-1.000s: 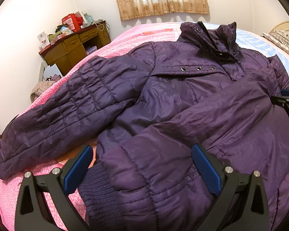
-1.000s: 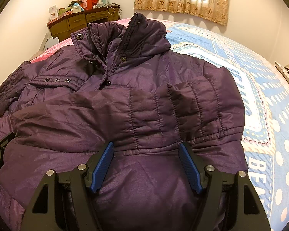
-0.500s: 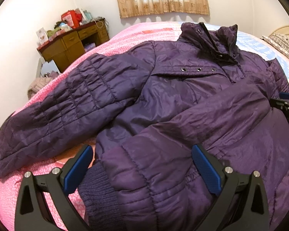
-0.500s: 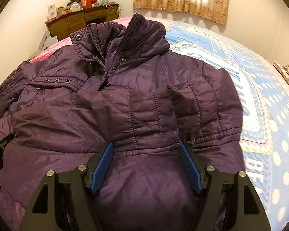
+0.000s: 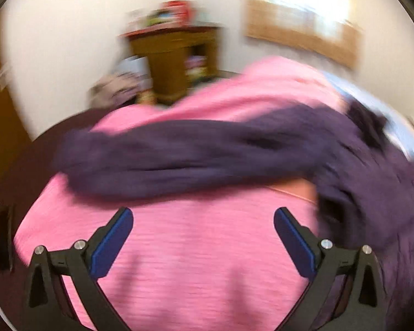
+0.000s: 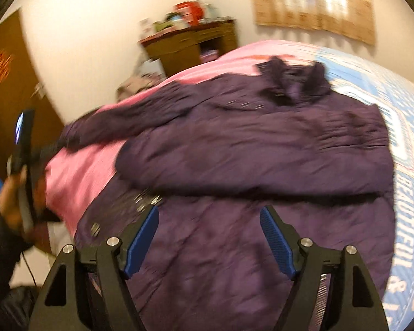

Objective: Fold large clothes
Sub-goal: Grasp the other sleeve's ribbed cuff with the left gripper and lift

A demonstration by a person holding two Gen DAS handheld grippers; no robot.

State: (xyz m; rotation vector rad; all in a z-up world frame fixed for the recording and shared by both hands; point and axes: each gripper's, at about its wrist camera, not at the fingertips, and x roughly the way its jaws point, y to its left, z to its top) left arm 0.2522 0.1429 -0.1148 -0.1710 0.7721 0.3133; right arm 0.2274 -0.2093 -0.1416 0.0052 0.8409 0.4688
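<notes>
- The purple quilted jacket (image 6: 262, 143) lies spread on the bed, collar toward the far wall, one sleeve folded across its front and the other sleeve (image 5: 179, 149) stretched out sideways over the pink blanket (image 5: 207, 248).
- The blue-and-white patterned bedspread (image 6: 400, 193) shows on the right of the jacket; the pink blanket lies on its left.
- The right gripper (image 6: 209, 237) hangs over the lower part of the jacket; its jaws have just been opening and stand apart, blue pads clear of the cloth, nothing pinched between them.
- The left gripper (image 5: 204, 237) hangs over bare pink blanket, just short of the outstretched sleeve, jaws wide apart and empty; that view is heavily blurred.
- In the right wrist view, a hand (image 6: 11, 201) at the left edge holds the left gripper's handle, well apart from the jacket's body.
- A wooden desk (image 6: 196, 41) with clutter stands by the far wall, near a curtain (image 6: 314, 8).
</notes>
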